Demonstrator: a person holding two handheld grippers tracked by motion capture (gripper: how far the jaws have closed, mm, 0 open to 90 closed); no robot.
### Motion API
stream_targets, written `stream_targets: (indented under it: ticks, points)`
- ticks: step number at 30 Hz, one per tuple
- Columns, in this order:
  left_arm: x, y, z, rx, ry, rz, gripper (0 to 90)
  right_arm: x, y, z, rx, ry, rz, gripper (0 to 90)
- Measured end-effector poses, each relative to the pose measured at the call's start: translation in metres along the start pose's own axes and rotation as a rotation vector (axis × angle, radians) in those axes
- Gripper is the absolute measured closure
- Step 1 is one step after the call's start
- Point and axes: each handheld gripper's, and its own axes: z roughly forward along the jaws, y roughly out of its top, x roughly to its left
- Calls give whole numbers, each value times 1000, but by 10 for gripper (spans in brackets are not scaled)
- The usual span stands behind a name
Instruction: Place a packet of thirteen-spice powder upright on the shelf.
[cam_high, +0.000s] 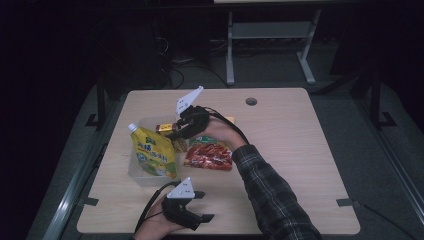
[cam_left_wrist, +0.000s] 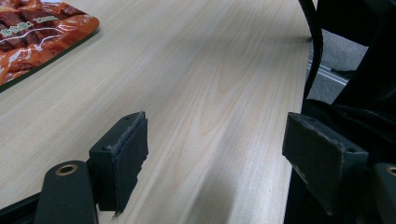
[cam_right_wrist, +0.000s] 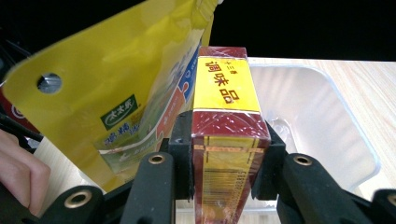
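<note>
So the red-and-yellow seasoning box (cam_right_wrist: 229, 135) is clamped between the jaws of the right gripper (cam_right_wrist: 229, 154), pads pressed on both of its narrow sides. It's held over the clear plastic tub (cam_right_wrist: 327, 121), with its long axis running straight out ahead of the jaws. The tub's open space lies just below and past the box, to the right of the yellow spouted pouch (cam_right_wrist: 116, 93) already standing inside, so a short drop beside the pouch is probably all that's needed. The left gripper (cam_high: 192, 200) is parked near the table's front edge, jaws spread wide with nothing between them. A red snack packet (cam_high: 209, 156) is lying flat on the light wood table (cam_high: 290, 150) just beside the tub. The room behind is dark.
</note>
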Motion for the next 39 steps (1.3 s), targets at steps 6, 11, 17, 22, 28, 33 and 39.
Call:
stream_targets:
  ticks: [6, 11, 17, 22, 28, 33, 39]
  points:
    - [0, 0, 0, 5, 0, 6, 218, 5, 2, 10, 14, -5, -14, 672]
    - [-2, 0, 2, 6, -3, 1, 219, 4, 6, 25, 6, -6, -9, 673]
    - [-2, 0, 2, 11, -11, 16, 220, 4, 11, 44, -10, -3, -11, 672]
    - [-3, 1, 3, 13, -12, 30, 220, 5, 7, 60, -2, -3, -15, 671]
    - [-1, 0, 1, 17, -8, 26, 220, 4, -7, 66, 6, 8, 30, 643]
    - [2, 0, -4, 4, 9, 17, 220, 5, -13, 59, -17, 6, 66, 538]
    - [5, 1, -9, -4, 23, 15, 219, 11, -18, 36, -17, -69, 84, 403]
